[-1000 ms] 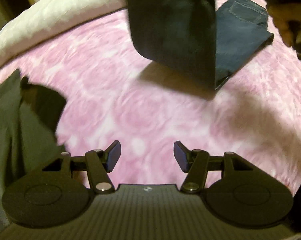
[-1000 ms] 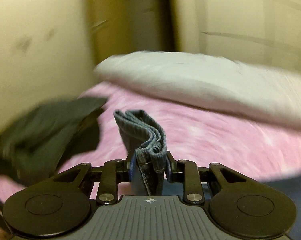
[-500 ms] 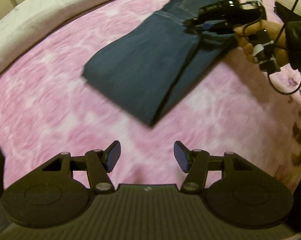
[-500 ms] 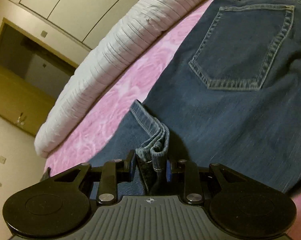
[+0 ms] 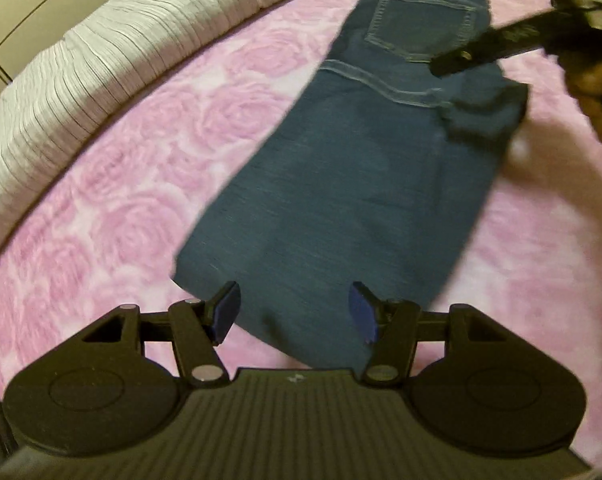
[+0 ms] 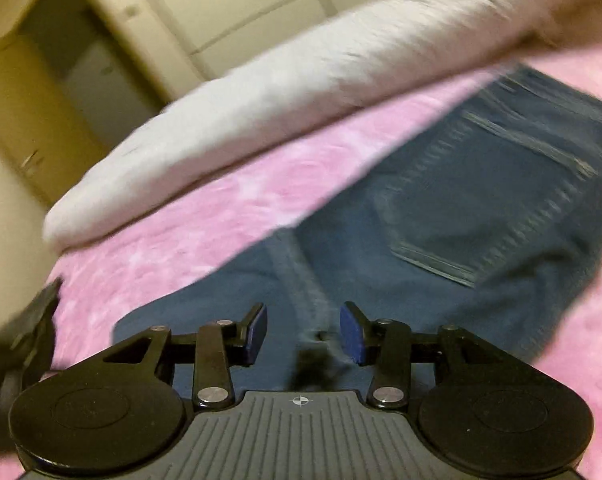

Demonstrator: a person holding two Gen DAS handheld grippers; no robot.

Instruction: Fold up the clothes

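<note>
Blue denim jeans [image 5: 341,184] folded flat on pink bedspread [image 5: 121,184]: heavy, stiff-ish, grab near fold edge. Left gripper [image 5: 293,312], right gripper [image 6: 303,330] both spread, empty.

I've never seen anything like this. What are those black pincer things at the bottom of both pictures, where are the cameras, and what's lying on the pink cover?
No robot here: a person holds a two-finger gripper in each hand, each with a wide-angle camera looking forward along its fingers. One picture is from the left gripper, the other from the right gripper. Both stand open, holding nothing. On the pink rose-patterned blanket lie folded blue jeans, back pocket facing up. A white ribbed pillow runs along the far edge. In the left view, the dark blurred bar at top right is the right gripper, over the jeans.
</note>
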